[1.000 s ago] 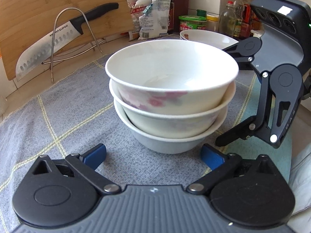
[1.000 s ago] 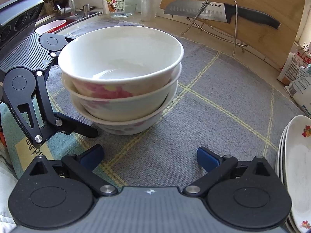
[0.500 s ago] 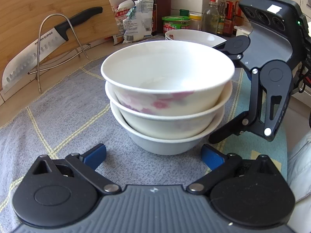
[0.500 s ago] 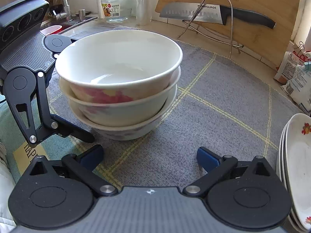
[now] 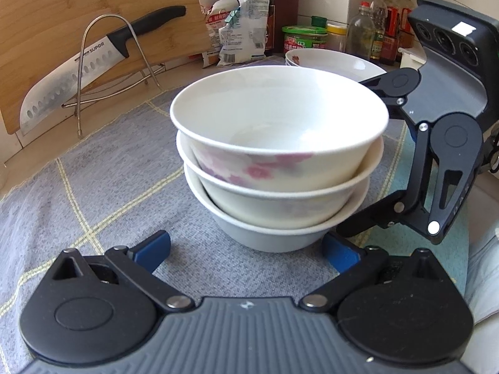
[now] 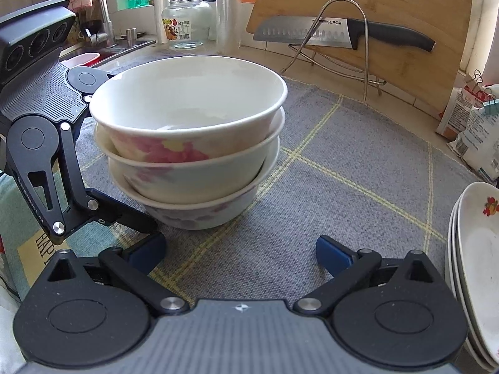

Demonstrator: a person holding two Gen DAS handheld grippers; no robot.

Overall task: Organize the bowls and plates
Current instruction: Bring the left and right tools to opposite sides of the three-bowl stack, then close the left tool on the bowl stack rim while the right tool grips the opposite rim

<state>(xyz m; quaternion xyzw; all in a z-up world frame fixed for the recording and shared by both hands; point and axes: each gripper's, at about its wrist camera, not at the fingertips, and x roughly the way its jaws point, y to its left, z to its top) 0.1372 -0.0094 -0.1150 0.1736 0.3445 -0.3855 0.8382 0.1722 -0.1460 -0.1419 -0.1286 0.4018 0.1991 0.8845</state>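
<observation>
Bowls: three white floral ceramic bowls [image 5: 277, 155] nested on grey checked mat [image 5: 93, 187] | white plates [image 6: 474, 249] stacked | left gripper [image 5: 246, 249], right gripper [image 6: 240, 249]: jaws spread, empty | seemingly near done

Three bowls [image 5: 277, 155] sit nested in one stack on one grey mat [image 5: 103, 187], and two grippers show, the left gripper [image 5: 246, 249] and the right gripper [image 6: 240, 247]. At least three plates [image 6: 474, 249] are piled at the mat's edge. One knife [image 6: 340, 29], one cutting board [image 6: 405, 9], one wire rack [image 6: 346, 40] and one glass jar [image 6: 187, 20] stand behind.
</observation>
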